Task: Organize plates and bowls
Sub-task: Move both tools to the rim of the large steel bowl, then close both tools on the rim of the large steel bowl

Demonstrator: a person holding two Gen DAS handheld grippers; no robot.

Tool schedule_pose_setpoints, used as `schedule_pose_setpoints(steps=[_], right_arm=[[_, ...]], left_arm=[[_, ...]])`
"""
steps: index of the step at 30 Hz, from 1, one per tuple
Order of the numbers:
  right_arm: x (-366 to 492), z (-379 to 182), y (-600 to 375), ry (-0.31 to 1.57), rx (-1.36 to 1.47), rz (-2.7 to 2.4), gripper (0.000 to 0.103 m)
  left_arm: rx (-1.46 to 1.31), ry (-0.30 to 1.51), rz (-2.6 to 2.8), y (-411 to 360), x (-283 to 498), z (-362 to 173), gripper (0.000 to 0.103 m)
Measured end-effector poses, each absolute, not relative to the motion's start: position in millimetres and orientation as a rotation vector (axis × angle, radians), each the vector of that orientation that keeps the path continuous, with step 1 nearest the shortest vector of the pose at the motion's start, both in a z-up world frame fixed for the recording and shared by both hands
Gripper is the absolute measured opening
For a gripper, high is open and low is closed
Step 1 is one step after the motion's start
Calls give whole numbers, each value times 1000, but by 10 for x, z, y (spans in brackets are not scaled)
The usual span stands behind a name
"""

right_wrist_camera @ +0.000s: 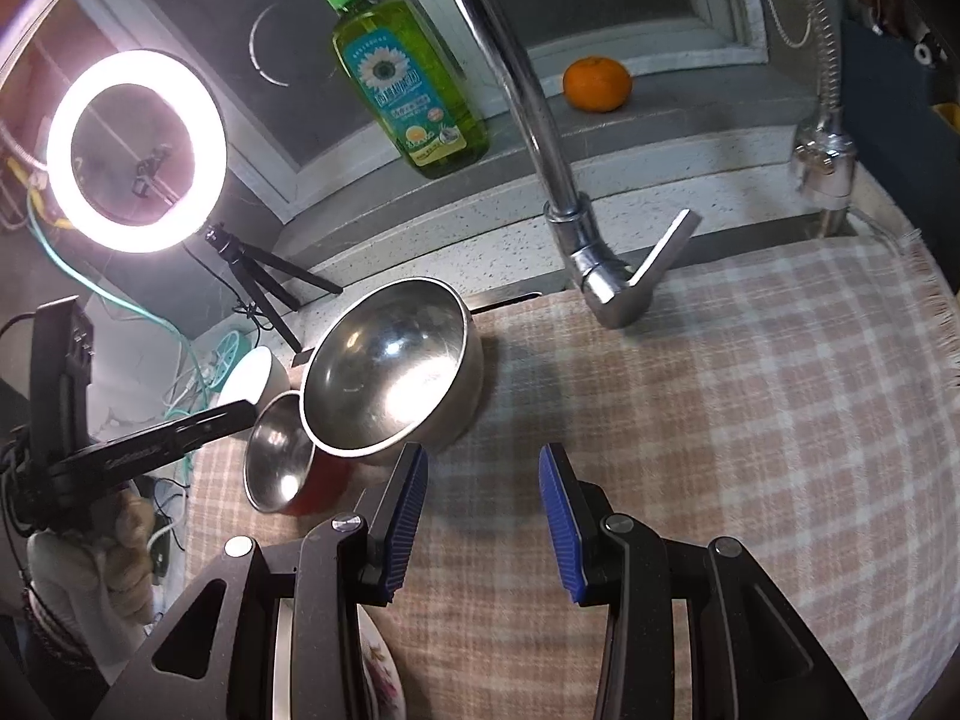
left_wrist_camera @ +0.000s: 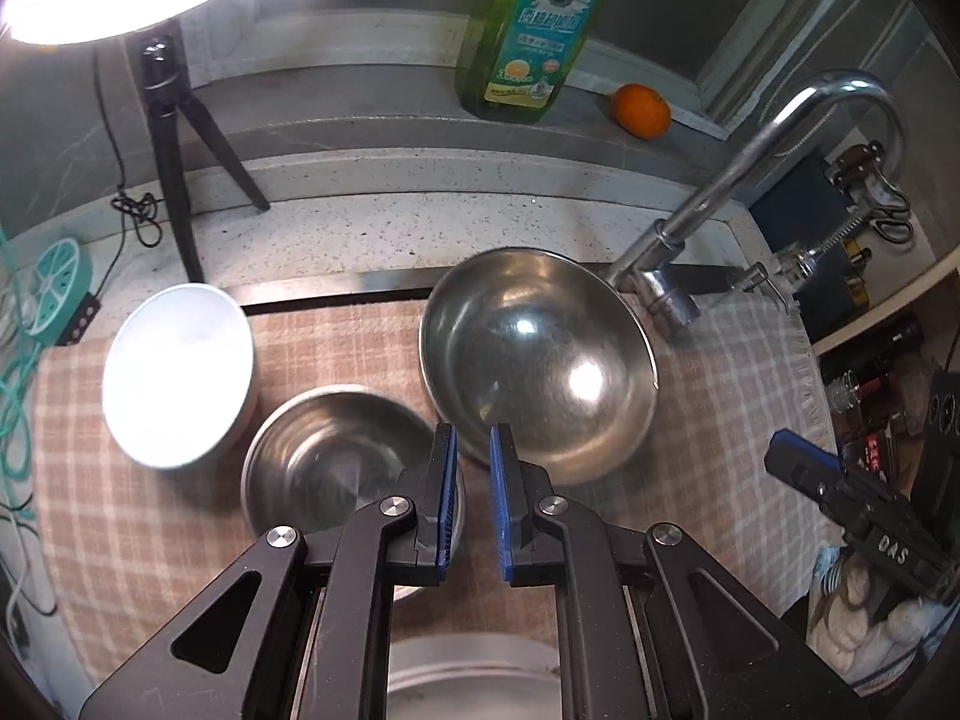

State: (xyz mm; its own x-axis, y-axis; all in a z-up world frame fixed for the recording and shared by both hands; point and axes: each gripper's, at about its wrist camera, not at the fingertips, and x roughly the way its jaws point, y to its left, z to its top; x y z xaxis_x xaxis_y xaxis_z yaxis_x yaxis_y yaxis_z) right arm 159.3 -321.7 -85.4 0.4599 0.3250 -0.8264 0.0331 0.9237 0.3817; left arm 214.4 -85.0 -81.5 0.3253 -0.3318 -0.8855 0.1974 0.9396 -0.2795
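Large steel bowl [left_wrist_camera: 537,360] upright on the checked cloth [left_wrist_camera: 150,540], close under the faucet [left_wrist_camera: 738,180]. Just beside it, toward the left, smaller steel bowl [left_wrist_camera: 336,456] (red on the outside in the right wrist view), rims near enough that contact cannot be ruled out. Farther left, white bowl [left_wrist_camera: 180,375], slightly apart from both. At the near edge, partly hidden under the tools, rim of a flower-patterned plate [right_wrist_camera: 378,672].

Left gripper [left_wrist_camera: 474,450] poised above the gap between the two steel bowls, pads drawn close with only a slit between, clamped on nothing. Right gripper [right_wrist_camera: 483,516] over bare cloth to the right of the large bowl, fingers apart, empty.

Likely trouble from here:
- Too narrow on the left to slip over a rim; pressing down like this would probably push a bowl aside or tip it instead of catching it.
- Smooth, thin steel walls; a shallow pinch may slide off and drop one bowl clanging into its neighbour.
- Lifting the large bowl straight up risks knocking the faucet lever.
- Loose cloth underneath; dragging a bowl could bunch it and shift the rest.
- Plate out of sight below the tools; lowering either one carelessly might strike it.
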Motion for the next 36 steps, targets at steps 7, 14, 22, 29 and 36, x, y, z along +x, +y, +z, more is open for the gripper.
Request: schedule_pose_setpoints(steps=[7,14,22,29,36], right_arm=[[1840,-972,-3145,1109,414,195,35],[1986,-1130,-3031,1132,437,192,35],[2110,-1289,-2922,1168,451,187,31],[2186,-1384,-2858,1193,457,184,26],[2199,-1412,-2850,1202,440,160,18]], left_arm=[[-116,1228,-324,-917,2517,-958,10],[-68,1218,-283,-968,2647,-1023,10],[3,1222,-284,-1028,2703,-1085,10],[-2,1243,-298,-1029,2729,-1159,10],[-12,1248,-305,-1029,2726,-1214,8]])
